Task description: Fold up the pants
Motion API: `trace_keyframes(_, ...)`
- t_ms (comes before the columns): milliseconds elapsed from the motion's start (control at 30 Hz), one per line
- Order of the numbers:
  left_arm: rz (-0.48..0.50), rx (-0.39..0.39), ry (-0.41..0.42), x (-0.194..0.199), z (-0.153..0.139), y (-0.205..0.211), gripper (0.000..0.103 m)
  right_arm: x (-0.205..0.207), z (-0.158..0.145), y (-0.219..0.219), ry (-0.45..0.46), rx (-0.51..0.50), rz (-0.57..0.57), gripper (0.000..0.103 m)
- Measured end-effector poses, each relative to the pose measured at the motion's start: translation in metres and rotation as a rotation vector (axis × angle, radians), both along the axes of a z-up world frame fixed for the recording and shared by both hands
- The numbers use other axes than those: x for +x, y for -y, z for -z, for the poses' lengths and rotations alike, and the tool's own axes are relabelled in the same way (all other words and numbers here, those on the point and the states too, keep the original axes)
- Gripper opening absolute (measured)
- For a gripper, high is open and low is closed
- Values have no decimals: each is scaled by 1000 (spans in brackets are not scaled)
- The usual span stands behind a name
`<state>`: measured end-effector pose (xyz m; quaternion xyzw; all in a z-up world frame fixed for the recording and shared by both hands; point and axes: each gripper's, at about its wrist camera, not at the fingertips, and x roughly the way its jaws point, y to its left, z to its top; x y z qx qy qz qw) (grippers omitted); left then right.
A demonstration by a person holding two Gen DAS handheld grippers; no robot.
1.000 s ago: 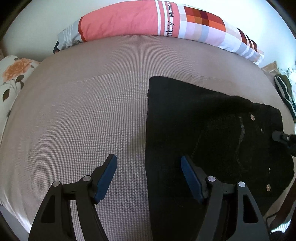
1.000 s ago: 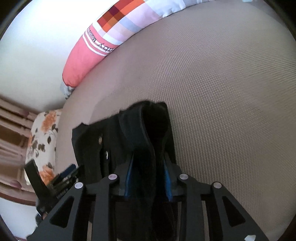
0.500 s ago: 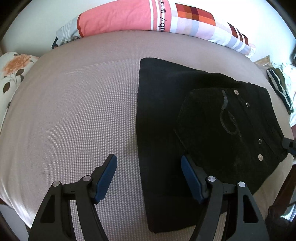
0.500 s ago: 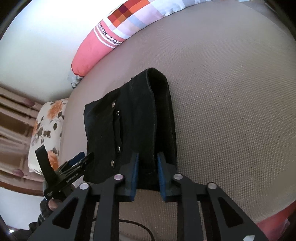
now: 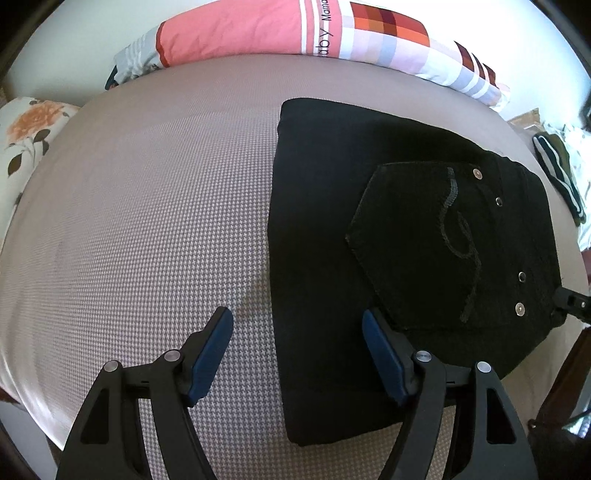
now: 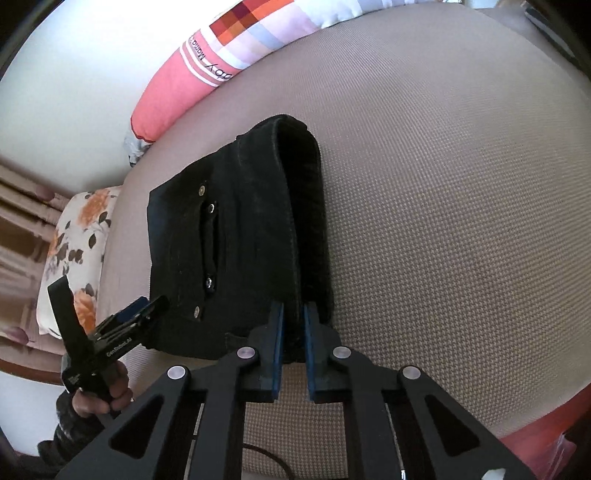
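The black pants lie folded into a thick rectangle on the beige bed cover, back pocket with rivets facing up. My left gripper is open and empty, hovering over the near left edge of the stack. It shows in the right wrist view at the pants' left side. My right gripper is shut on the near edge of the pants, pinching the folded layers between its blue pads. Its tip shows in the left wrist view at the pants' right edge.
A long pink and checked bolster pillow lies along the bed's far side by the white wall. A floral pillow sits at the left end. Striped clothing lies off the right side. Bare bed cover stretches right of the pants.
The right gripper has lowered the pants' folded end onto the stack and pulled back to the edge, still pinching it. The pants now lie flat. The left gripper stayed open.
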<state>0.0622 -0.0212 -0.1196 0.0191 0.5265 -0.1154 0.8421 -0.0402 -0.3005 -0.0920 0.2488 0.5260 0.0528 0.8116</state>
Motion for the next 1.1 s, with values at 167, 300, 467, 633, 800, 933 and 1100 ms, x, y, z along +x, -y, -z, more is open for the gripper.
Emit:
trace_keyframes(167,-6,6,6,-2,0,0,76,-1,1,2,-1,14,14,10)
trace_keyframes(300,1,16,6,-1,0,2,77,-1,1,5,-2,21,17,12)
trace_keyframes(467,-3,21,6,-1,0,2,77,2,-2,3,-8,-10,21,22)
trace_keyframes(633,-7,24,6,0,0,2,78,5,-4,2,-25,-54,29,36)
trace_keyframes(800,-9,-9,-6,4,-6,-5,78,14,-11,2,-27,-64,12,40)
trace_keyframes(933,-19,-51,-8,7,-11,-13,78,25,-15,-1,-15,-70,-5,50)
trace_keyframes(1100,-38,-121,-35,13,-13,-25,78,36,-10,-1,-8,-36,-23,50)
